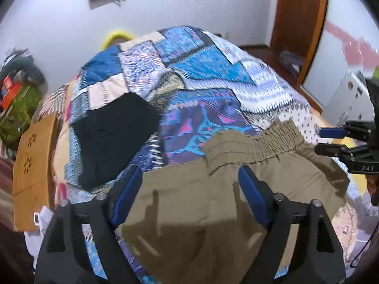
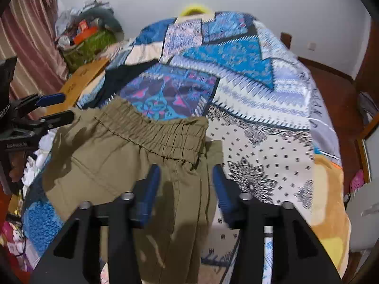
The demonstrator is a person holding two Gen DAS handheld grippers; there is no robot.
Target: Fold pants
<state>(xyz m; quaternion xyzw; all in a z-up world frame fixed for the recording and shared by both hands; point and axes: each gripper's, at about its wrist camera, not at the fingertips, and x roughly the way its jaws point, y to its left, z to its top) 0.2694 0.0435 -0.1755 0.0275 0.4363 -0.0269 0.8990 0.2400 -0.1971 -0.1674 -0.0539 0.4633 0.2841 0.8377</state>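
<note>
Blue-padded left gripper [image 1: 190, 195] is hovering wide open over the khaki pants [image 1: 201, 201], gripping nothing. Across at three o'clock, the right gripper [image 2: 186, 187] is hanging likewise parted and empty above the pants' side. Waistband [image 2: 156, 130] is lying toward twelve o'clock on the patchwork bedspread [image 2: 248, 82]. Folding seems barely underway; next, both need to be pinching an edge.

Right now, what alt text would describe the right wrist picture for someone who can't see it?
Olive pants with a gathered elastic waistband lie on a bed under a blue patchwork quilt. The right gripper hovers open over the waistband's right end, and the left gripper, also open, reaches in from the left.
</note>
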